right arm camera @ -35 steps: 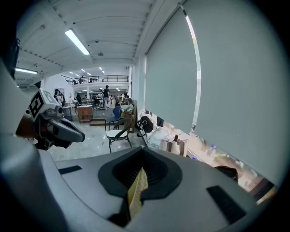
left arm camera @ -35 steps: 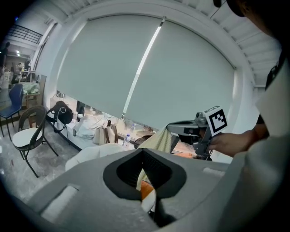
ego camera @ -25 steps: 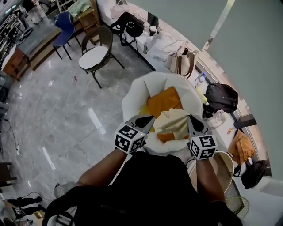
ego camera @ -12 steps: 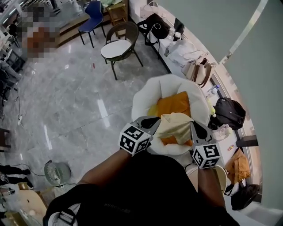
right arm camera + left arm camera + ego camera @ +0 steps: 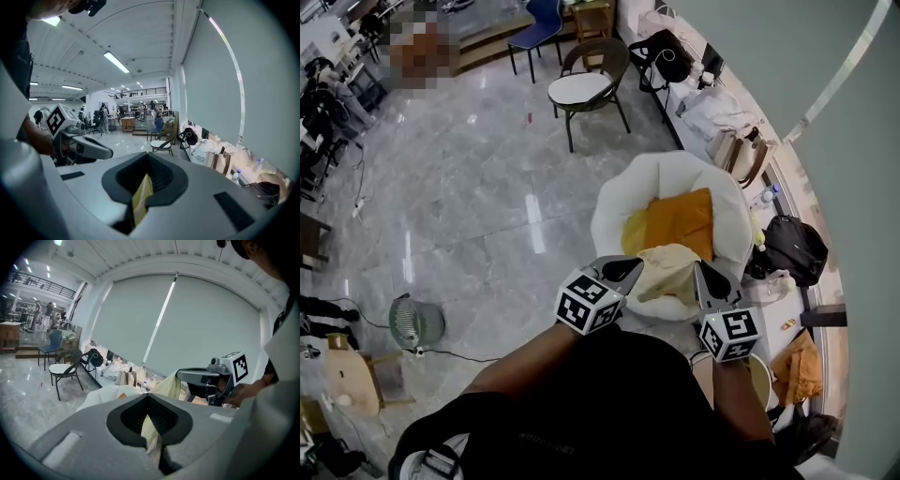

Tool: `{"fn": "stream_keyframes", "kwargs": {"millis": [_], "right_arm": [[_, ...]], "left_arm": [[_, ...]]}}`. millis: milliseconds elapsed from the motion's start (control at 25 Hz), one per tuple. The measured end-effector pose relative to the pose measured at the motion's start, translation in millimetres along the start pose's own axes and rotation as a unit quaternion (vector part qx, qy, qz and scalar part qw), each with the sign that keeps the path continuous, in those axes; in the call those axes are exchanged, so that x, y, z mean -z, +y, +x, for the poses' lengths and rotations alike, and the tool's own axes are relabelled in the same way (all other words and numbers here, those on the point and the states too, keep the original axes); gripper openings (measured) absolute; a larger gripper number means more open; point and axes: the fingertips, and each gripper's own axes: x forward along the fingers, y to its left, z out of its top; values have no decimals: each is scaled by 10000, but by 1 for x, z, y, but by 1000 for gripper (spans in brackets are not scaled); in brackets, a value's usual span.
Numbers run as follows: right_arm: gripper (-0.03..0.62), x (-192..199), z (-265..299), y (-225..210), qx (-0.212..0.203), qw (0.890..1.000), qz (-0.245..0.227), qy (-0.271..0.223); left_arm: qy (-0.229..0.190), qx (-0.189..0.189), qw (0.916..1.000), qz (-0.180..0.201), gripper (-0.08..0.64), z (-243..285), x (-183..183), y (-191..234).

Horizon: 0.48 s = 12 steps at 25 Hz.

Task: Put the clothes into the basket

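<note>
Cloth (image 5: 667, 270), pale yellow, hangs between my two grippers, over the near side of the white basket (image 5: 609, 216). My left gripper (image 5: 622, 272) is clamped on one edge of it: in the left gripper view the jaws are together and the fabric comes out between the dark pads. My right gripper (image 5: 709, 279) is clamped on the other edge, and in the right gripper view a thin yellow fold sits pinched in the closed jaws. The two grippers are near each other, each at one side of the cloth, with their marker cubes toward my body. Inside the basket an orange garment (image 5: 682, 217) lies flat and fills most of the bottom, with something yellow at its left side. I cannot tell if the cloth touches the orange garment or only hangs above it. The basket stands on a shiny grey floor (image 5: 469, 206), close to a low ledge with bags along the curved wall. A chair (image 5: 586, 89) with a white seat stands well apart behind the basket, and a small fan (image 5: 417, 323) is on the floor far to my left.
</note>
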Motion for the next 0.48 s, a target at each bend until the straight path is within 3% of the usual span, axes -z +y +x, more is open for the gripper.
{"fn": "stream_keyframes", "kwargs": {"millis": [480], "right_arm": [[17,42,-16,70,-1094,9940,-41,-41]], "left_arm": [[-29,-1098,9936,-250,0,-78,55,-20]]}}
